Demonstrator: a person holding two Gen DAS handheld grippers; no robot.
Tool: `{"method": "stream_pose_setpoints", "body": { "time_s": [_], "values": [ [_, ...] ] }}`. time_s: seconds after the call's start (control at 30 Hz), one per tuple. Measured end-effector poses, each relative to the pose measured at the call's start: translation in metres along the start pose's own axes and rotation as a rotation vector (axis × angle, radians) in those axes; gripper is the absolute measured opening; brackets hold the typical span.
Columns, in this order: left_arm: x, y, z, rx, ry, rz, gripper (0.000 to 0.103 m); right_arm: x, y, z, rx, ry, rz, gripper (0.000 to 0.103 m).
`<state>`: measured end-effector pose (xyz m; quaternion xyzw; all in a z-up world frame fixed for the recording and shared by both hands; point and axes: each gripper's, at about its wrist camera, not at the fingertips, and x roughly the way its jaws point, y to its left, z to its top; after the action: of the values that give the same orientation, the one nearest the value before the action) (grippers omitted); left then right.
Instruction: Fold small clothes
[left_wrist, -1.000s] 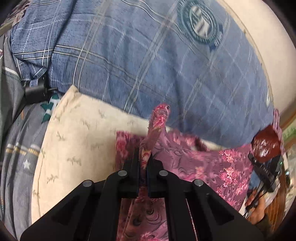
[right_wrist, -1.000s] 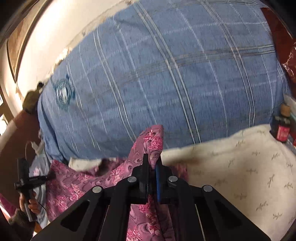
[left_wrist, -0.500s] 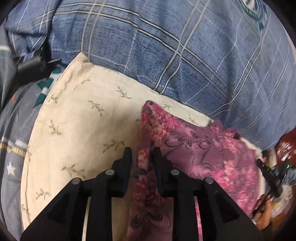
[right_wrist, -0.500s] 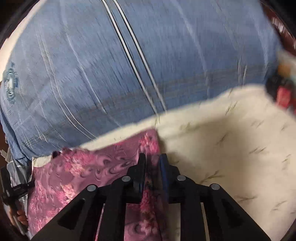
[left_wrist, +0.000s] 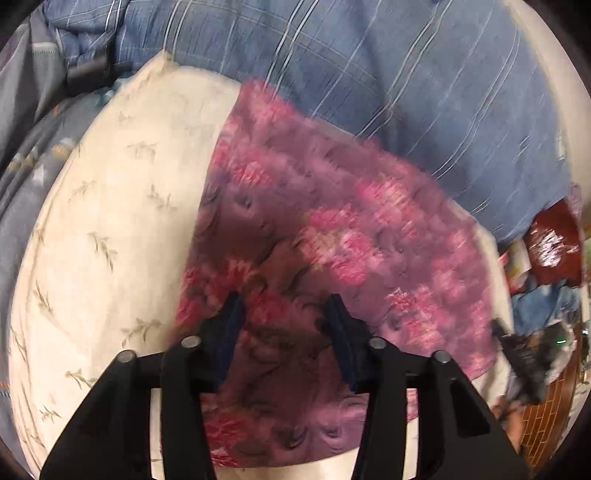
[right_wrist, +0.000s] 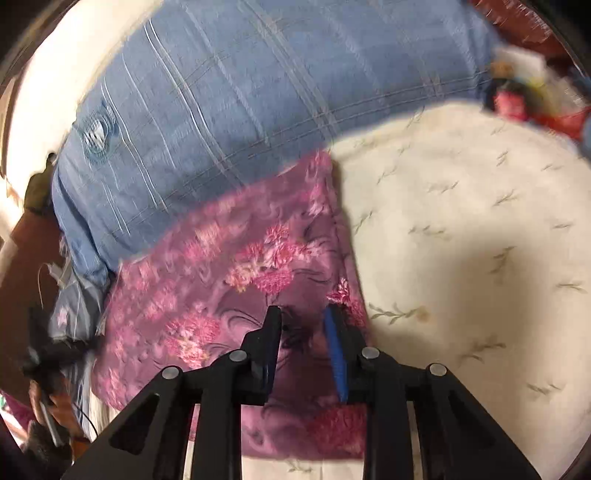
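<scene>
The pink floral garment (left_wrist: 332, 236) lies spread on a cream pillow with a leaf print (left_wrist: 110, 229), its far edge up against a blue plaid cushion (left_wrist: 406, 92) behind it. In the left wrist view the left tongs (left_wrist: 284, 310) hang over the near part of the cloth with the jaws opening, the fabric lying under and between the pads but not pinched. In the right wrist view the right tongs (right_wrist: 303, 314) sit near the garment's right-hand edge (right_wrist: 258, 266), jaws also opening and standing narrower than the left pair, again with nothing clamped. The cloth looks thin, light and limp: it follows the swell of the pillow (right_wrist: 461, 240) and shows soft ripples, so it will likely sag and fold on itself when lifted and may slide a little on the smooth cover. A pinch at a single layer near a corner or along a hem seems the surest hold, one corner for each pair of tongs, so the edge stays taut between them. Grabbing mid-panel would probably bunch it and could catch the pillow cover beneath.
</scene>
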<state>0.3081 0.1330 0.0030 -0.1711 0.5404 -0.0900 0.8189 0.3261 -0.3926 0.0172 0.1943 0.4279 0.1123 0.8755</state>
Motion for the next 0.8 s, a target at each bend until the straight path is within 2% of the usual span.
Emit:
{"method": "stream_pose_setpoints", "body": {
  "time_s": [0.03,0.07,0.1,0.17,0.23,0.27,0.33,0.4,0.43,0.47,0.53,0.63,0.67,0.7,0.73,0.77,0.8],
  "values": [
    [-0.008,-0.002,0.0,-0.001,-0.002,0.012,0.038,-0.004,0.001,0.002,0.021,0.018,-0.001,0.029],
    [-0.016,-0.002,0.0,-0.021,0.004,-0.005,0.038,-0.015,0.001,0.0,0.052,0.007,0.037,0.029],
    [-0.028,0.0,-0.002,-0.054,-0.003,-0.065,0.038,-0.024,0.002,-0.003,0.064,-0.009,0.068,0.03],
    [-0.047,0.002,-0.008,-0.082,-0.018,-0.145,0.041,-0.044,0.001,-0.017,0.087,-0.039,0.103,0.047],
    [-0.061,0.003,-0.021,-0.089,-0.033,-0.174,0.048,-0.057,-0.007,-0.033,0.14,-0.056,0.123,0.054],
    [-0.066,0.004,-0.03,-0.096,-0.04,-0.183,0.055,-0.06,-0.013,-0.045,0.189,-0.056,0.147,0.054],
    [-0.066,0.009,-0.048,-0.132,-0.034,-0.209,0.061,-0.057,-0.025,-0.064,0.287,-0.053,0.176,0.054],
    [-0.054,0.016,-0.067,-0.178,0.004,-0.269,0.061,-0.048,-0.036,-0.08,0.363,-0.053,0.151,0.054],
    [-0.049,0.019,-0.077,-0.204,0.027,-0.273,0.061,-0.042,-0.039,-0.082,0.393,-0.055,0.173,0.053],
    [-0.043,0.023,-0.08,-0.226,0.042,-0.273,0.061,-0.041,-0.04,-0.081,0.409,-0.087,0.189,0.053],
    [-0.034,0.03,-0.088,-0.272,0.072,-0.279,0.061,-0.032,-0.038,-0.07,0.417,-0.079,0.195,0.057],
    [-0.031,0.035,-0.086,-0.344,0.05,-0.316,0.061,-0.02,-0.037,-0.056,0.422,-0.087,0.226,0.06],
    [-0.029,0.034,-0.082,-0.365,0.05,-0.321,0.061,-0.016,-0.037,-0.053,0.421,-0.087,0.251,0.049],
    [-0.027,0.032,-0.078,-0.376,0.045,-0.328,0.061,-0.015,-0.038,-0.05,0.424,-0.085,0.276,0.031],
    [-0.027,0.029,-0.073,-0.377,0.036,-0.321,0.051,-0.014,-0.04,-0.046,0.434,-0.074,0.326,0.008],
    [-0.026,0.026,-0.069,-0.374,0.026,-0.318,0.03,-0.016,-0.042,-0.043,0.442,-0.074,0.353,0.006],
    [-0.028,0.022,-0.064,-0.367,0.012,-0.322,0.022,-0.026,-0.042,-0.04,0.425,-0.107,0.37,0.006]
  ]
}}
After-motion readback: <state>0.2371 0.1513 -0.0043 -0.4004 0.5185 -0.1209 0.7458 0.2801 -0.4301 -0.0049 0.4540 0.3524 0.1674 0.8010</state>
